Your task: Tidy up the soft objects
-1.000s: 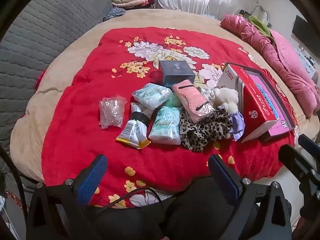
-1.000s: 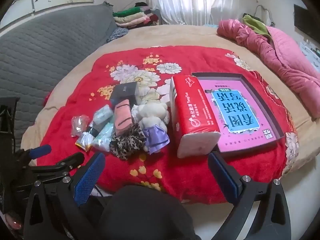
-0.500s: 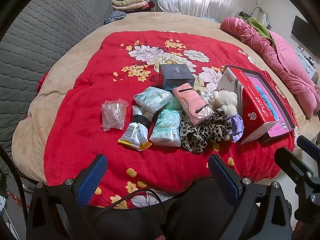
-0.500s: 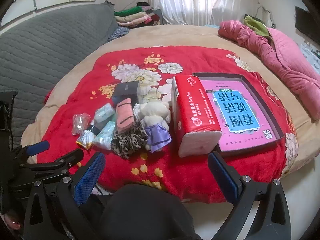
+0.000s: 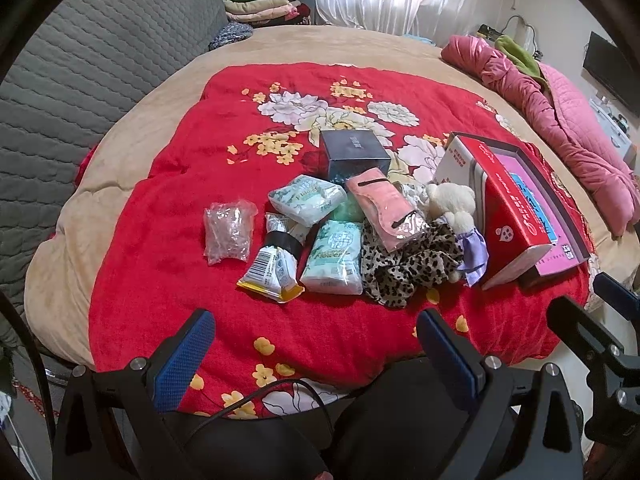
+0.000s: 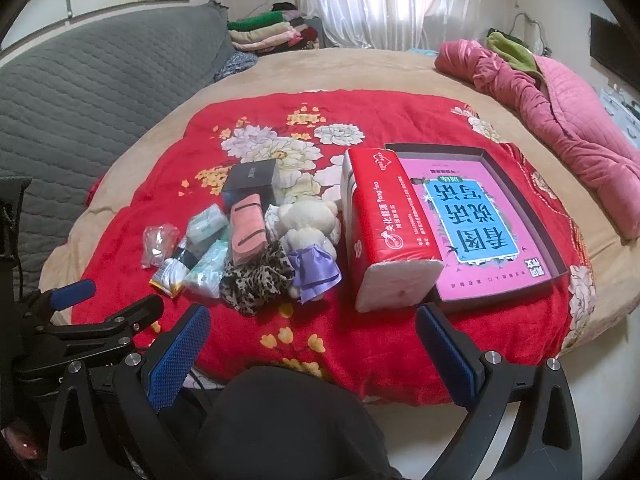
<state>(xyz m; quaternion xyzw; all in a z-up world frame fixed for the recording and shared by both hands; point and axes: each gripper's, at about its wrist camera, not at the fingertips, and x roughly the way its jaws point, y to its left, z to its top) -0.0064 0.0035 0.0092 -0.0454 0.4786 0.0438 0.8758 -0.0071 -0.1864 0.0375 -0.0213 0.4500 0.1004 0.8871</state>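
Observation:
A pile of soft things lies on the red floral blanket (image 5: pixel 160 216): a white teddy bear (image 5: pixel 452 204) in a purple skirt, a leopard-print cloth (image 5: pixel 408 264), a pink pouch (image 5: pixel 380 208), tissue packs (image 5: pixel 332 260), a clear bag (image 5: pixel 228 232) and a snack pack (image 5: pixel 272 272). A red tissue package (image 6: pixel 384 228) leans on a shallow box (image 6: pixel 480 220) with a pink lining. My left gripper (image 5: pixel 316 348) is open and empty, short of the pile. My right gripper (image 6: pixel 312 344) is open and empty before the red package.
A dark square box (image 5: pixel 354 152) stands behind the pile. A pink quilt (image 6: pixel 560 108) lies at the bed's right. A grey padded headboard (image 5: pixel 60 88) is at the left. Folded clothes (image 6: pixel 268 32) are stacked at the back. The left gripper's fingers (image 6: pixel 80 308) show in the right view.
Both grippers have moved a little forward and up, so the pile sits slightly lower and closer in view. Both stay open. Nothing on the bed has moved.

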